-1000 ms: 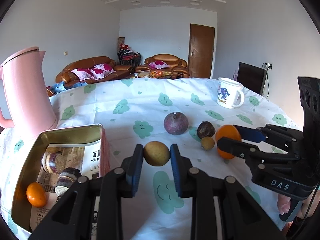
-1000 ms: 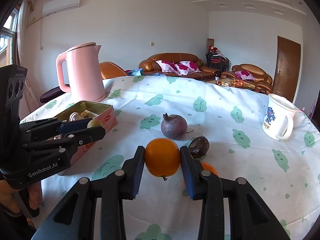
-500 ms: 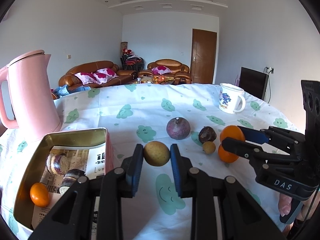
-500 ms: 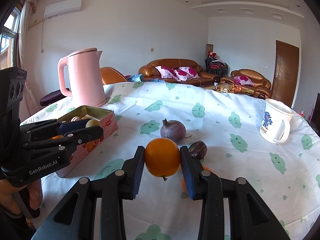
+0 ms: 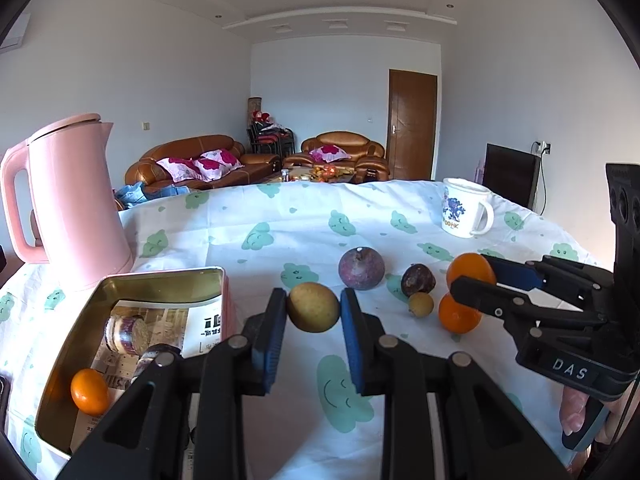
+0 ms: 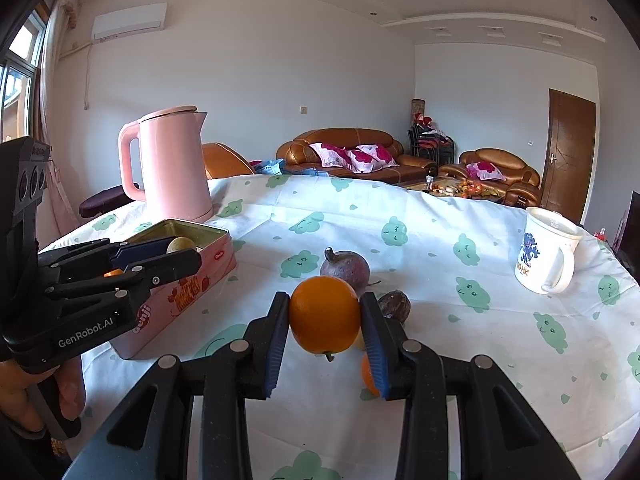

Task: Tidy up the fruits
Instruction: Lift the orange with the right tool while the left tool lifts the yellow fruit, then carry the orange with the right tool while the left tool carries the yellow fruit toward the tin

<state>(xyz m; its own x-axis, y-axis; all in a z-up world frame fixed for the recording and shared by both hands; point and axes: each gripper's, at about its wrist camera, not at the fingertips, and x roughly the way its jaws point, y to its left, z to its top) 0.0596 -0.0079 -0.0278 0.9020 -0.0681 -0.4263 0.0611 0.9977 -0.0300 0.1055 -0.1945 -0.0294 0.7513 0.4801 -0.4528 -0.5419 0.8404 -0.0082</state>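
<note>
My left gripper [image 5: 313, 308] is shut on a yellow-brown round fruit [image 5: 313, 307], held above the cloth just right of an open pink tin [image 5: 160, 278]. In the tin lie a small orange [image 5: 89, 391] and some jars. My right gripper [image 6: 325, 316] is shut on an orange [image 6: 325, 314], held off the table. Beneath it on the cloth are a purple fruit [image 6: 346, 268], a dark wrinkled fruit [image 6: 395, 306] and a second orange [image 6: 366, 372], half hidden by a finger. A small yellowish fruit [image 5: 421, 304] lies by that orange [image 5: 459, 313].
A tall pink kettle [image 5: 76, 204] stands behind the tin at the left. A white mug [image 5: 464, 208] stands at the far right of the table. A cloth with green cloud prints covers the table [image 6: 440, 220]. A person's fingers hold each gripper's handle.
Both views have tipped upward a little, so the table's things sit lower in the picture. Both fruits stay gripped. The held orange now stands higher above the one on the cloth.
</note>
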